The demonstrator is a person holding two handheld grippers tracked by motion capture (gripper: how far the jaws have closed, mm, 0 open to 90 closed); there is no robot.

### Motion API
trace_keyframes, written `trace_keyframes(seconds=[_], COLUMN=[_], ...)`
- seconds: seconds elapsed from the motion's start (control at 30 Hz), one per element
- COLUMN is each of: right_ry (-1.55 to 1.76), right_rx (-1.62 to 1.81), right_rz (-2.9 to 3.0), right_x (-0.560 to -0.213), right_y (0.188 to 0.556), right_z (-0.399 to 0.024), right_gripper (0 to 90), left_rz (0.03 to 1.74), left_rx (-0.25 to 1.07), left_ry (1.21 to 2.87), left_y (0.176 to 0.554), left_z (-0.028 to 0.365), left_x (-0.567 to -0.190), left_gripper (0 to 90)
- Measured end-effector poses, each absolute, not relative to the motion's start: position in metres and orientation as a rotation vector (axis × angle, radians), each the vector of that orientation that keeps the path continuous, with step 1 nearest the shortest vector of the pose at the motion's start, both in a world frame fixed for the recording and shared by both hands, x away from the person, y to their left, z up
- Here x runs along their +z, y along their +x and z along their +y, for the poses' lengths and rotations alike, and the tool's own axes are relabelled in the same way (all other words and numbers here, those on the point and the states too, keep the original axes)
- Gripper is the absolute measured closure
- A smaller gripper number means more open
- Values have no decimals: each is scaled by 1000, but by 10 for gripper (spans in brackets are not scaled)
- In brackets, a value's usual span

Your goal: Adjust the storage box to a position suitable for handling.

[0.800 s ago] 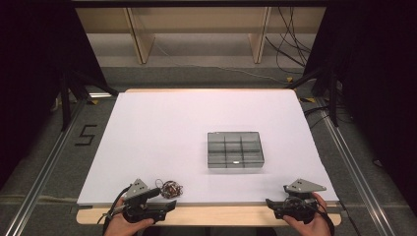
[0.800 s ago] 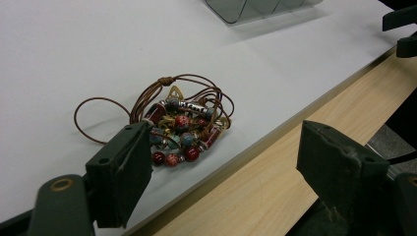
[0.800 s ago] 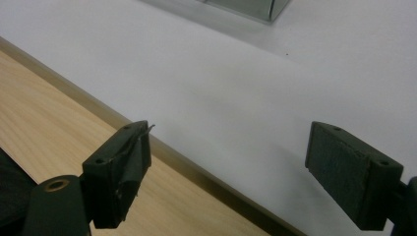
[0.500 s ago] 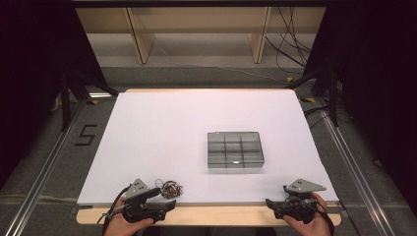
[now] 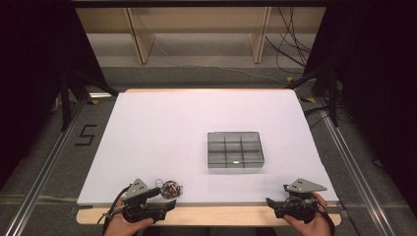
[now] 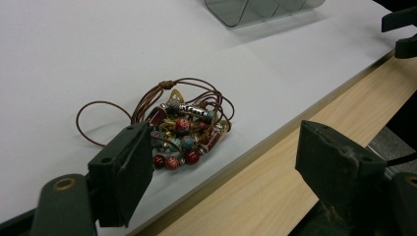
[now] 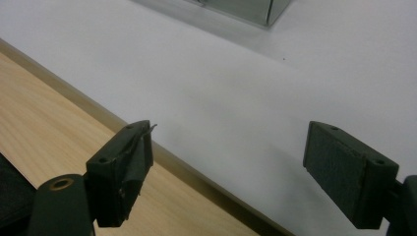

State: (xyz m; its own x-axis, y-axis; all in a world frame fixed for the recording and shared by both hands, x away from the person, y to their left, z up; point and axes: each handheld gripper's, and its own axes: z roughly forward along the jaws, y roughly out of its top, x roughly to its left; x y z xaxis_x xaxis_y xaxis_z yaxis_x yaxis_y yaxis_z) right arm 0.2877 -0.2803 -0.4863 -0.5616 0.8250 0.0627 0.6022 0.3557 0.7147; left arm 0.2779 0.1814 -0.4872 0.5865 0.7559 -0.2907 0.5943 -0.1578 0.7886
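Observation:
A tangle of brown cord and coloured beads lies on the white table top near its front edge. My left gripper rests just in front of the beads at the wooden edge, jaws open, nothing between them. My right gripper sits at the front right, held by a hand, jaws open over the seam between wood and white surface. A clear grey compartment box stands mid-table, right of centre; its corner appears in both gripper views.
The white sheet covers most of the table, with a wooden strip along the front. Metal rails run along both sides. Shelving and cables stand beyond the far edge.

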Motion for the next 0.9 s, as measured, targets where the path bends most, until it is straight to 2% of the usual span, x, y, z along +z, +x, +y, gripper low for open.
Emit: trace_keyframes(seconds=[0.9], right_ry=[1275], right_rx=[1050], right_rz=[2231], right_x=[-476], right_y=[297], right_z=[-291], right_gripper=[245], left_rz=[1069], left_rx=[259], left_ry=[1841], left_y=[290], left_z=[168], left_x=[-476], left_gripper=[216])
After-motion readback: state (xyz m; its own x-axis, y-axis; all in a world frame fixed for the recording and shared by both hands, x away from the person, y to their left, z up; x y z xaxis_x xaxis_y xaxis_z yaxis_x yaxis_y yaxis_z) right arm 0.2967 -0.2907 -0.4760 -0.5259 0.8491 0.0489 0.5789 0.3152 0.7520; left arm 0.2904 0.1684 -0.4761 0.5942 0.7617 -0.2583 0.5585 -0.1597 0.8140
